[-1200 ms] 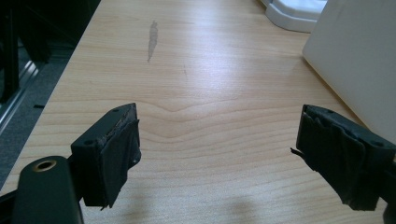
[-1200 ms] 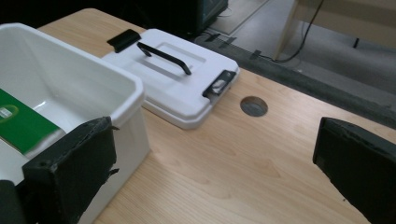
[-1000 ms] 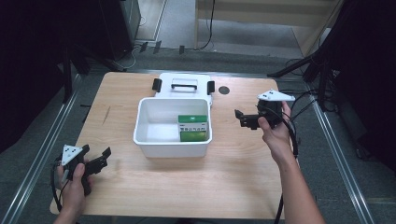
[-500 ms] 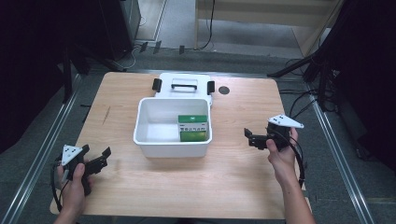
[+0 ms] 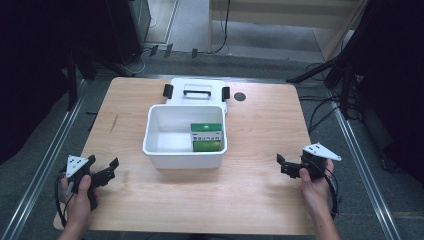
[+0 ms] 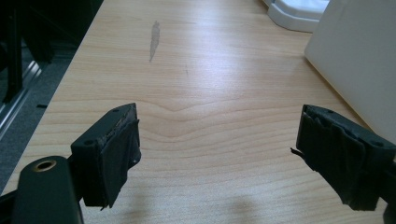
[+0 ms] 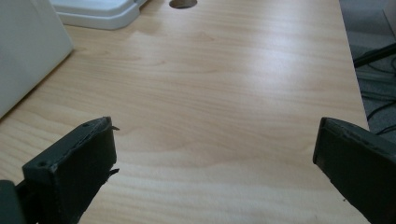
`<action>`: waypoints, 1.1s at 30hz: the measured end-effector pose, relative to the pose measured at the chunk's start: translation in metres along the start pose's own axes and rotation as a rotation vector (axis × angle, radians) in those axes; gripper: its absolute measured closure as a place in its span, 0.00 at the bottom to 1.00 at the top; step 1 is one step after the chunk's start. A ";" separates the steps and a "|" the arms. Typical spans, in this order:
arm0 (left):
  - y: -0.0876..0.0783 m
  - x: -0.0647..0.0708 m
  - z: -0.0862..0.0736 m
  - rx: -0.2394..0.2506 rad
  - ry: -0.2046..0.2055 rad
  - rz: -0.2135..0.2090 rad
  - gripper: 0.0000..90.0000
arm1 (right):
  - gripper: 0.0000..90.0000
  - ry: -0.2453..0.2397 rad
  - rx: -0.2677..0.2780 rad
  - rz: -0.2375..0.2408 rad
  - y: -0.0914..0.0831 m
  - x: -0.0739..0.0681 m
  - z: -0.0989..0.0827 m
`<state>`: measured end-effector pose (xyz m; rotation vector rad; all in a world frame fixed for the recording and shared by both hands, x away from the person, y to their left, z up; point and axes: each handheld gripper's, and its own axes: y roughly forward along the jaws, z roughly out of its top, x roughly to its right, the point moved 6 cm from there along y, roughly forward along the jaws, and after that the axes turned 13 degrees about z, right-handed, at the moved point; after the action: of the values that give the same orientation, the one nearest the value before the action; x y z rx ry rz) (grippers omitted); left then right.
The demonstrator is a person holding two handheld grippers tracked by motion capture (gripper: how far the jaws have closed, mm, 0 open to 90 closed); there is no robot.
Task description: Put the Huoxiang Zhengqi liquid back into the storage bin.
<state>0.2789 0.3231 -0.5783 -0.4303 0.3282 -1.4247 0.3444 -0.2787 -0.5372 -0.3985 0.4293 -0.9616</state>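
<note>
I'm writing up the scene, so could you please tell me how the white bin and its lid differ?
The white bin stands open at mid-table with a green box inside; the lid lies flat behind it, touching its far rim. The lid has a handle and two black latches, while the bin's walls are plain. Both are white plastic.

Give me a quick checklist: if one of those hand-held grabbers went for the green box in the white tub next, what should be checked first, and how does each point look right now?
1. Left gripper open and holding nothing: ok, its fingers stand wide apart over bare wood.
2. Right gripper open and holding nothing: ok, same in the right gripper view.
3. White bin uncovered: ok, its lid lies on the table behind it.
4. Green box reachable from above: ok, it sits in the bin's right part with nothing on top.
5. Room for fingers beside the box: cannot tell, it looks close to the bin's right wall.
6. Table between grippers and bin free of obstacles: ok.
</note>
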 end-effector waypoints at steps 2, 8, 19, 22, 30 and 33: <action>0.000 0.000 0.000 -0.001 0.001 0.000 0.16 | 0.00 0.015 -0.001 -0.001 -0.004 0.004 -0.006; 0.000 0.000 0.000 -0.002 -0.001 0.003 0.16 | 0.00 0.021 -0.019 -0.028 -0.018 0.014 -0.022; 0.000 -0.001 0.000 -0.001 -0.005 0.005 0.16 | 0.00 0.045 -0.001 -0.055 -0.044 0.022 -0.042; 0.000 -0.001 0.000 -0.002 -0.005 0.005 0.16 | 0.00 0.051 -0.004 -0.064 -0.049 0.024 -0.048; 0.000 -0.001 0.000 -0.003 -0.007 0.005 0.16 | 0.00 0.069 0.018 -0.086 -0.064 0.031 -0.062; 0.000 -0.001 0.000 -0.003 -0.007 0.006 0.16 | 0.00 0.082 0.022 -0.087 -0.067 0.034 -0.067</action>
<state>0.2787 0.3241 -0.5783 -0.4366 0.3259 -1.4169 0.2807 -0.3503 -0.5656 -0.3603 0.4786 -1.0690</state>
